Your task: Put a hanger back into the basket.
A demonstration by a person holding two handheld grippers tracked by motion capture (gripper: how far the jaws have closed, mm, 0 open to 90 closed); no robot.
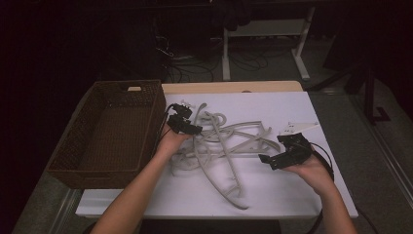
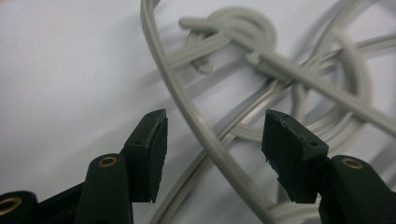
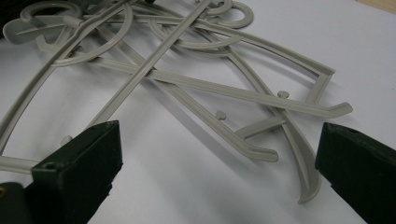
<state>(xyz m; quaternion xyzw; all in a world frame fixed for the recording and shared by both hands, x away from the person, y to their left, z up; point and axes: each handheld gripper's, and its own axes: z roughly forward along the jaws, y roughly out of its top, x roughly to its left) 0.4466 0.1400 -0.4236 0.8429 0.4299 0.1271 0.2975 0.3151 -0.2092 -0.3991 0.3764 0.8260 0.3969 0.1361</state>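
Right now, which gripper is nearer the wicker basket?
Left. The left gripper hovers over the grey hangers just beside the wicker basket; the right gripper sits across the pile, near the table's right side.

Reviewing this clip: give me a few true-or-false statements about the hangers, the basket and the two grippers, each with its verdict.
1. The grey plastic hangers lie in a tangled pile on the white table top. True.
2. The wicker basket already holds several hangers. False: no hangers are inside it.
3. The left gripper has its jaws apart, with a curved hanger arm running between them. True.
4. The right gripper is clamped on a hanger. False: its jaws stand wide apart over the table, gripping nothing.
5. The basket stands at the right edge of the table. False: it is at the left edge, beside the left gripper.
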